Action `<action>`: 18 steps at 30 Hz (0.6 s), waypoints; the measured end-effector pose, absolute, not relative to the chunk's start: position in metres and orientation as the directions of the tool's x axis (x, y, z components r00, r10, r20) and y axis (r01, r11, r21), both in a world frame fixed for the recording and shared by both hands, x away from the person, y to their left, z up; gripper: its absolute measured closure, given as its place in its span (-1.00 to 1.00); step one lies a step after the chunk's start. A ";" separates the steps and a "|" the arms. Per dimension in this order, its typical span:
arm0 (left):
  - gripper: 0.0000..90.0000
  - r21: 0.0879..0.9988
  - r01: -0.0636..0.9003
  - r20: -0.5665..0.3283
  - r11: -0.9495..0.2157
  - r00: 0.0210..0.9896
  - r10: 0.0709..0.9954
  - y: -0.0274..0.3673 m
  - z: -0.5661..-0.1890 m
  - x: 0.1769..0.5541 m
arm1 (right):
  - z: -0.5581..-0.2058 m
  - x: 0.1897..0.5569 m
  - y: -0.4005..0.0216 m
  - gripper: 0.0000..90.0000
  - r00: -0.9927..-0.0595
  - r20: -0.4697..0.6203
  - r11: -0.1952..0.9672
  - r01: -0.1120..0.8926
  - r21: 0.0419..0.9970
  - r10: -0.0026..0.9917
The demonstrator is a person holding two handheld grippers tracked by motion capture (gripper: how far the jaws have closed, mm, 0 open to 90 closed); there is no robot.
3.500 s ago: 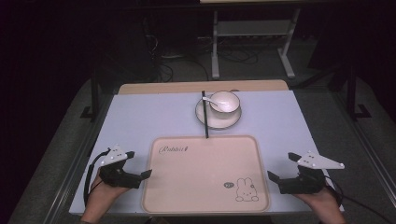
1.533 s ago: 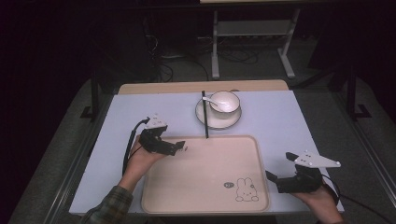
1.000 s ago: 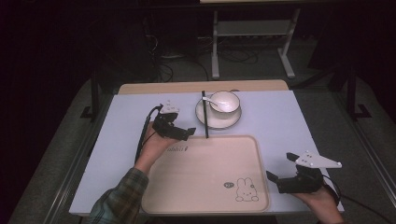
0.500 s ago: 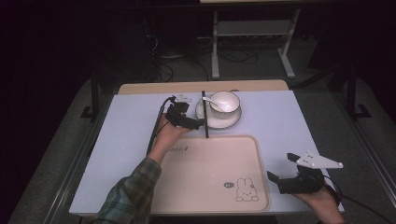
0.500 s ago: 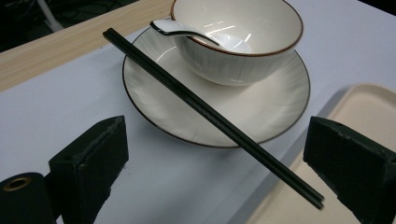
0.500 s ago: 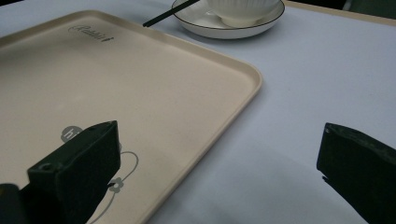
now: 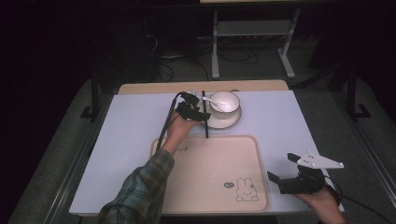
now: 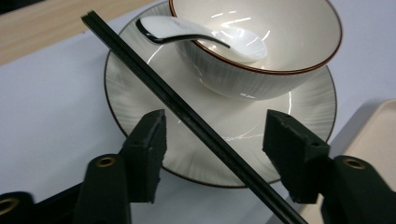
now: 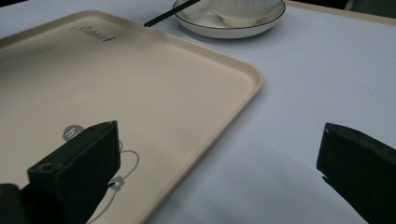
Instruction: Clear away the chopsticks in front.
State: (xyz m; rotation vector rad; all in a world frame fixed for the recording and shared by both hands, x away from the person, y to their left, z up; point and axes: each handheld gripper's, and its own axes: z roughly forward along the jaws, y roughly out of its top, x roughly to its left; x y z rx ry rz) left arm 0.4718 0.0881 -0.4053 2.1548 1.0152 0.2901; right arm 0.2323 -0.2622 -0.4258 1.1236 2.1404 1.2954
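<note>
A white bowl [image 7: 225,101] with a brown rim stands on a white saucer [image 7: 229,121] at the back middle of the table, a white spoon [image 8: 187,32] resting in it. Black chopsticks [image 8: 187,114] lie across the saucer's left rim. My left gripper [image 7: 201,113] is open, its jaws on either side of the chopsticks without touching them [image 8: 212,149]. My right gripper [image 7: 280,173] rests open at the front right, beside the beige tray [image 7: 219,154] with a rabbit drawing.
A pale blue mat [image 7: 126,135] covers the table, with a wooden strip [image 7: 154,87] along the far edge. A metal shelf frame [image 7: 252,32] and cables stand on the dark floor behind.
My left gripper has moved from the front left, past the tray's left corner, up to the chopsticks by the saucer. My right gripper has stayed in place.
</note>
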 end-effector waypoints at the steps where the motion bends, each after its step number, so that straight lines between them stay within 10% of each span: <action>1: -0.09 0.686 0.581 -0.087 -0.438 0.663 0.744 0.086 -0.407 0.473 | -0.426 0.232 -0.263 -1.00 -0.599 0.070 0.248 0.431 0.868 0.798; 18: 0.29 0.652 0.615 -0.094 -0.443 0.645 0.758 0.075 -0.423 0.481 | -0.426 0.231 -0.264 -1.00 -0.598 0.070 0.250 0.435 0.865 0.798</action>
